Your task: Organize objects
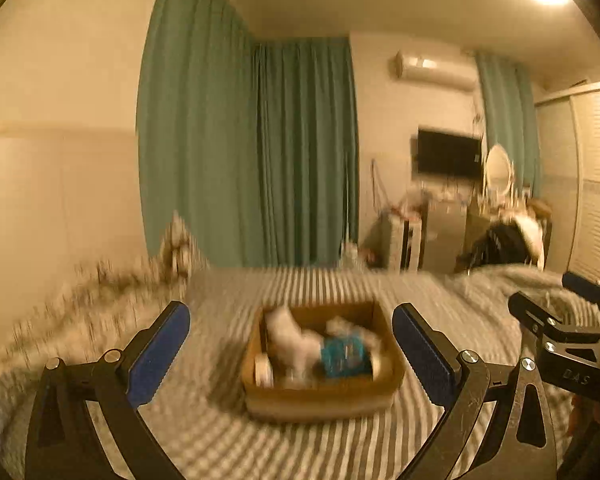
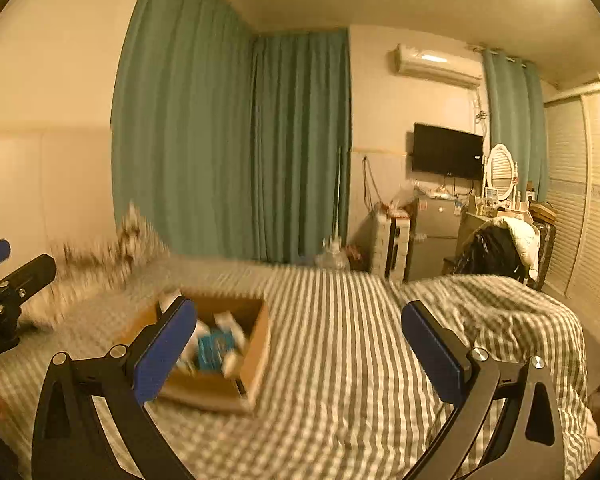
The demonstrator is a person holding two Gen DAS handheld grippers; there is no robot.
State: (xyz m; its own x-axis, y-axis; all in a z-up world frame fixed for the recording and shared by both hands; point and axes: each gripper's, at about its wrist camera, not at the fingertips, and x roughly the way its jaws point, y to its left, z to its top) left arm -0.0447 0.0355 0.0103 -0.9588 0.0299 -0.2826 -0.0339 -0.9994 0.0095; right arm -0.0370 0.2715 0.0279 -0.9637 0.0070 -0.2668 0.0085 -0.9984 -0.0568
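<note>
Striped grey-and-white bedding covers the bed (image 2: 340,320) in a warmly lit bedroom with teal curtains (image 2: 228,140), a wall-mounted television (image 2: 447,151) and a dressing mirror (image 2: 500,170) at the far side. On the bed, near its middle, sits an open cardboard box (image 1: 324,394). Both views are blurred, so its contents are hard to read: some white soft-looking items (image 1: 292,334), a teal-labelled packet (image 1: 346,354), and a small round white thing (image 1: 263,369) in the near left corner.

The left tool (image 1: 291,354) hangs above the bed with its fingers spread wide, holding nothing, the box framed between them. The right tool (image 2: 299,354) is also spread and empty, pointed at bare bedding just right of the box; its left finger overlaps the box's near corner in the picture only.

The box looks light but only moderately stiff, and the mattress under it is soft, so pressing down would tip it. A wall edge seems the best place to pinch if it must be moved. The loose items inside appear light and squashy; the packet is likely slippery, so a hold across its middle should work better than at a corner.
</note>
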